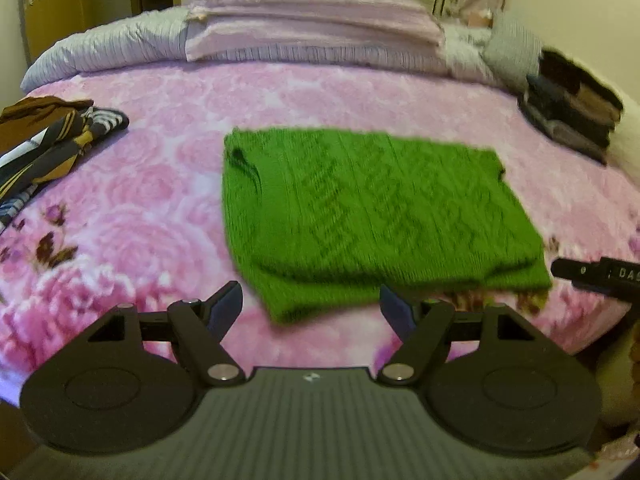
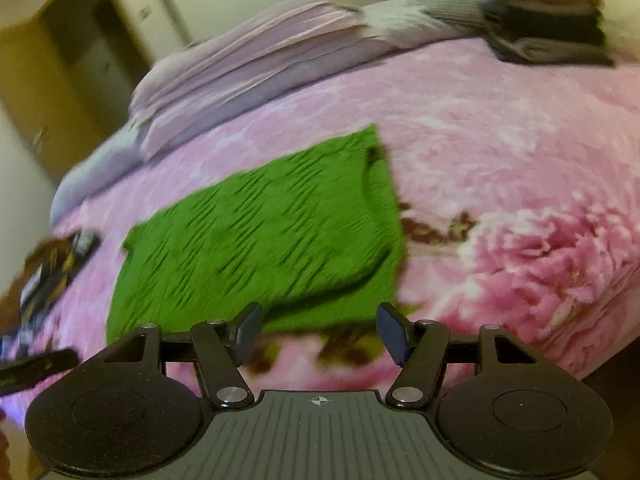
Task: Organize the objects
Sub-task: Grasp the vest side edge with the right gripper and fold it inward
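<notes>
Green knit sweater (image 1: 360,216) folded flat on pink floral bed (image 1: 140,200), just ahead of left tongs (image 1: 311,309) and right tongs (image 2: 320,330); both apart, empty.

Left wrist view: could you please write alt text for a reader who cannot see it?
A folded green knitted sweater lies on a pink floral bedspread, just beyond the open, empty left gripper. Patterned clothes lie at the left edge, a dark folded stack far right, and lilac bedding behind.

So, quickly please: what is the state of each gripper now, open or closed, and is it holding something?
Left gripper: open, holding nothing, just short of the green sweater.
Right gripper: open, holding nothing.
</notes>
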`<state>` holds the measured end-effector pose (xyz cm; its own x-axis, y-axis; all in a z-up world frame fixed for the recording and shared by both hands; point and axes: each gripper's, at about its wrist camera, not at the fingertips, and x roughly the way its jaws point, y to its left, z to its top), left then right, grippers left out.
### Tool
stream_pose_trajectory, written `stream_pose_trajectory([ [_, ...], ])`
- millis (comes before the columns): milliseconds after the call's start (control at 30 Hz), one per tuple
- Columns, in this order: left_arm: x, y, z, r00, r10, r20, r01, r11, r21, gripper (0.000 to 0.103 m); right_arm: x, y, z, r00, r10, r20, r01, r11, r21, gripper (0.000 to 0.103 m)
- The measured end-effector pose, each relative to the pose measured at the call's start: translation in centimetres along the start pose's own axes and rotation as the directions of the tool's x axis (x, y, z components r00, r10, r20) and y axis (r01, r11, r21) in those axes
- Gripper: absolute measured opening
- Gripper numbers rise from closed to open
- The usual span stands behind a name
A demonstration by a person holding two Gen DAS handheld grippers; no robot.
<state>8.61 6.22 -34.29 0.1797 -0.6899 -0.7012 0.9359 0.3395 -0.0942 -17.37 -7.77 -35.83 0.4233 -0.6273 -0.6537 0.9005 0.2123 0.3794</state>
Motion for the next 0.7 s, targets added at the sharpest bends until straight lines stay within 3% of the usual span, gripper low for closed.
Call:
stream_pose_trajectory([
  [133,2.0,2.0,1.5,0.998,-0.025,0.051,0.028,0.998,-0.052,0.07,2.2,-4.0,1.2,0.998,-0.005,0.06,-0.005,0.984,0.177,0.06],
  [233,4.0,3.2,2.2,0.997,-0.044,0.068,0.05,0.995,-0.086,0.065,4.0,-6.0,1.6,0.997,0.036,0.062,-0.052,0.959,0.278,0.06],
  [367,7.5,4.2,1.9,0.998,-0.053,0.03,0.056,0.994,-0.096,0.056,6.0,-6.9,1.7,0.997,0.038,0.065,-0.055,0.953,0.297,0.06],
  [433,9.2,4.4,1.4,0.999,-0.039,-0.032,0.036,0.995,-0.088,0.052,6.6,-7.3,1.8,0.995,0.061,0.079,-0.082,0.95,0.302,0.06],
  [567,10.1,4.8,0.5,0.998,-0.051,-0.034,0.047,0.993,-0.107,0.055,7.1,-7.3,1.5,0.99,0.116,0.086,-0.136,0.949,0.285,0.058],
  [700,10.3,5.4,0.2,0.997,-0.074,-0.032,0.07,0.99,-0.123,0.057,7.1,-7.7,0.4,0.981,0.167,0.101,-0.191,0.928,0.319,0.045],
])
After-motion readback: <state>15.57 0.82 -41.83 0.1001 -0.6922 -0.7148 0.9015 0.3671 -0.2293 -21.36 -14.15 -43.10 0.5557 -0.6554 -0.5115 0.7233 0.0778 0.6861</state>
